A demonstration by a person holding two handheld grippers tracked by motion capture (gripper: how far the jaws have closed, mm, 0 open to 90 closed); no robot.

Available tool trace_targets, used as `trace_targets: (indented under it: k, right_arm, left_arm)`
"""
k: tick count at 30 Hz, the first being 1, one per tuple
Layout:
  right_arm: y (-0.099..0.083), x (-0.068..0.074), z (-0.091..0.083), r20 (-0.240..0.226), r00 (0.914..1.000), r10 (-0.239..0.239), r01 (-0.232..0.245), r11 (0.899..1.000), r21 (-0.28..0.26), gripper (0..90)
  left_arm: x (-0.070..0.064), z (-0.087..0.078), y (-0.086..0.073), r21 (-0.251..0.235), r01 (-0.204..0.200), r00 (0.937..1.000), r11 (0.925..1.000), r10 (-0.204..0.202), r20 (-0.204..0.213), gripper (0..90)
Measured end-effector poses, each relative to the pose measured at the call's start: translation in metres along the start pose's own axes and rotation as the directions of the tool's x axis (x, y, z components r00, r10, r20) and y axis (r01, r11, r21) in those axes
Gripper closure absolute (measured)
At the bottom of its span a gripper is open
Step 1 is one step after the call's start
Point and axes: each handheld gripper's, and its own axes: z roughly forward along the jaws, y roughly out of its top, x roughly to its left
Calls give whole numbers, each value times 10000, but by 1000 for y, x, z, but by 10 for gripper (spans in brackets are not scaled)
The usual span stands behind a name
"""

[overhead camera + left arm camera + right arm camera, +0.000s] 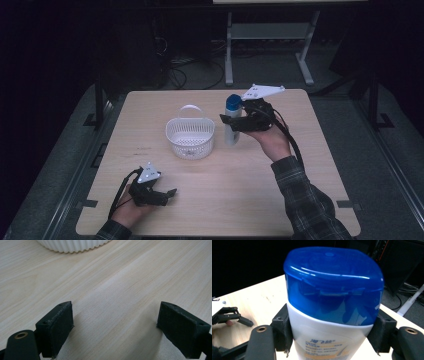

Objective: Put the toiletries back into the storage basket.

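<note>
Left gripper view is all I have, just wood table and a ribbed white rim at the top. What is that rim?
Observer: A white plastic basket with a handle, standing on the light wooden table.
Operator: Anything inside it?
Observer: Nothing visible inside, from the high view.
Operator: And the other hand?
Observer: The right gripper is shut on a white bottle with a blue cap, beside the basket.
</note>
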Motion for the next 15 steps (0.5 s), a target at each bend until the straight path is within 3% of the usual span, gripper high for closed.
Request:
trace_targets:
  k: [15]
  right_arm:
    - [12,6,18,-103,9999,51,-53,9997,-248,327]
  left_arm:
    - [0,0,0,37,-45,10000,10000,45,0,124]
